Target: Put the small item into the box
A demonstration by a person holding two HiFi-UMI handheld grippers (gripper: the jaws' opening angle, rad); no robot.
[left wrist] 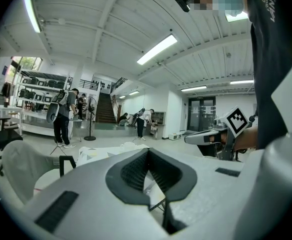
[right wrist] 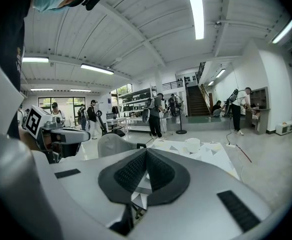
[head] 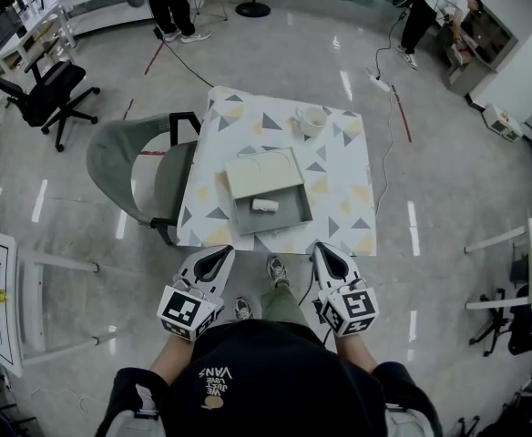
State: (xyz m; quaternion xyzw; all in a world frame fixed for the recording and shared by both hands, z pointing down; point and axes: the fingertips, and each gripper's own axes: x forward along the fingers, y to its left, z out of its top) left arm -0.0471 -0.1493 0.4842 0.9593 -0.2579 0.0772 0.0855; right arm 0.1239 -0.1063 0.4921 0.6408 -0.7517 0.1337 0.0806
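White small item (head: 266, 206) lying inside the grey box (head: 293, 215), probably light and stiff, best pinched across its middle; left gripper (head: 219, 252) and right gripper (head: 324, 248) short of the box, jaws together on nothing.

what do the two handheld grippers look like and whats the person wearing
Both the left gripper and right gripper have pale grey wedge-shaped shells with dark ribbed pads lining the jaws. Each carries a white cube printed with black square markers at its rear. The person wears a black top with light lettering.
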